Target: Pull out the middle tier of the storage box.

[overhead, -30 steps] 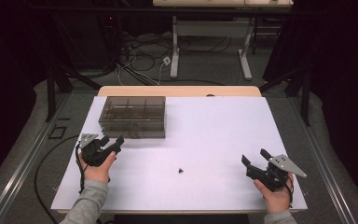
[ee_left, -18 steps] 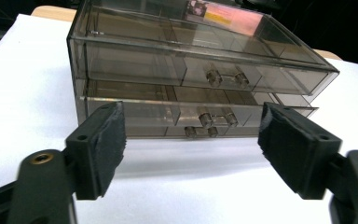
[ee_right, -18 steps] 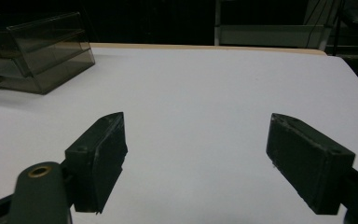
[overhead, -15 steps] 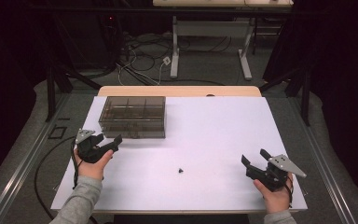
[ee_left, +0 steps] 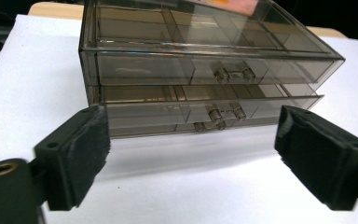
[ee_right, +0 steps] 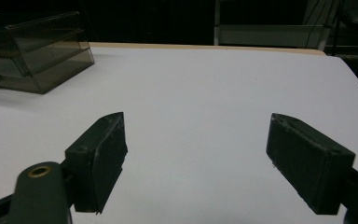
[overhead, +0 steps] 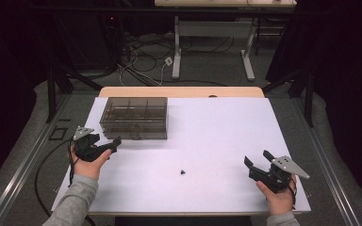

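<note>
You are working over the white table (overhead: 217,132), which is spanning the middle of the high view, and the smoked drawer box (overhead: 134,117) is sitting in its upper left part. Your left gripper (overhead: 104,143) is hovering just in front of the box, jaws standing wide apart, holding nothing. In the left gripper view you are facing two drawer fronts; keep approaching level, centre the jaws on the lower drawer handle (ee_left: 219,115), and close only once both pads are flanking it. Your right gripper (overhead: 258,165) is waiting at the lower right, jaws likewise spread and empty. A small dark object (overhead: 182,172) is lying at lower centre; what it is cannot be made out. The tinted walls are obscuring whatever the drawers contain.
</note>
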